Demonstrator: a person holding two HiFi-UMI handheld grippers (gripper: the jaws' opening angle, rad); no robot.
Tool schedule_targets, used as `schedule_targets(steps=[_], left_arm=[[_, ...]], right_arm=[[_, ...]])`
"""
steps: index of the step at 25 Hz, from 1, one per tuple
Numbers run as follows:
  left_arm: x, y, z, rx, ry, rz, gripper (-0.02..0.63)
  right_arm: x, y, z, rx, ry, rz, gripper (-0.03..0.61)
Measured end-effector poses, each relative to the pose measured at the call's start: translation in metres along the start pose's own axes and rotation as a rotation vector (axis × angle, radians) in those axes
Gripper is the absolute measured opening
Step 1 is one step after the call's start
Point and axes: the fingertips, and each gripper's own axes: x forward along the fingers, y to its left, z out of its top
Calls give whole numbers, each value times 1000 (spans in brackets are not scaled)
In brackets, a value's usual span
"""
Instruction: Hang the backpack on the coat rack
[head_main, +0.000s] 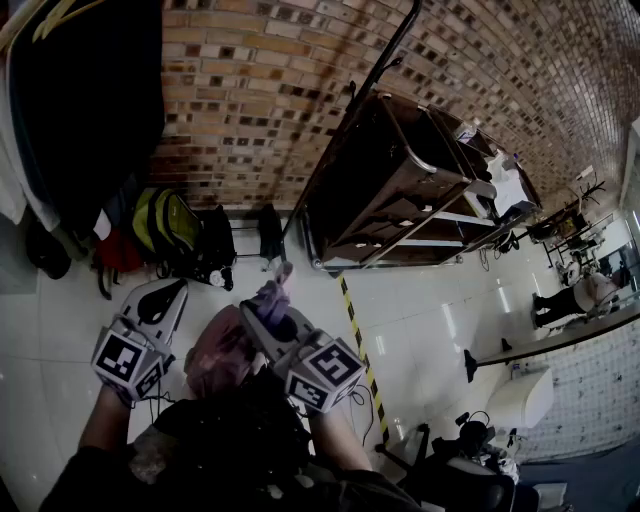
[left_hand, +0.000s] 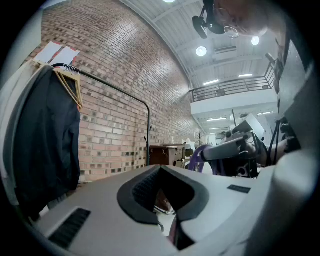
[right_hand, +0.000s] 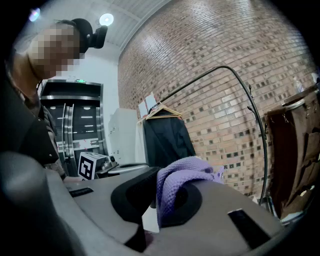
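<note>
Only up close: right gripper (right_hand: 150, 202) clamps purple strap (right_hand: 176, 176)

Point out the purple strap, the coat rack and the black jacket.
purple strap (right_hand: 182, 172), right gripper view: the middle of the bunched knitted loop.
coat rack (right_hand: 260, 150), right gripper view: its upright post below the bend.
black jacket (right_hand: 165, 137), right gripper view: the middle of its front.

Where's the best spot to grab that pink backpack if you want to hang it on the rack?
By the purple loop, coming from above. The backpack hangs below the loop, so its weight should stay under the grip, and the loop probably stays free to slip over the coat rack. The right tool is shut on that loop.
</note>
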Motion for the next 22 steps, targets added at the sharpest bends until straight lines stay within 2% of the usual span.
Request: schedule_targets(steps=[6,11,17,22], left_arm=[[57,14,-13,-30,26,39,31],[130,38,-18,-37,77,64,31],[217,59,-11,-16,62,78,31],[280,78,2,-36,56,122,31]], right_arm=[[21,-56,-6,13,59,68,17],[46,-123,10,6,51,106,17],[66,-202,24,-30,53,127,17],[80,-277,47,-37,77,115,15]])
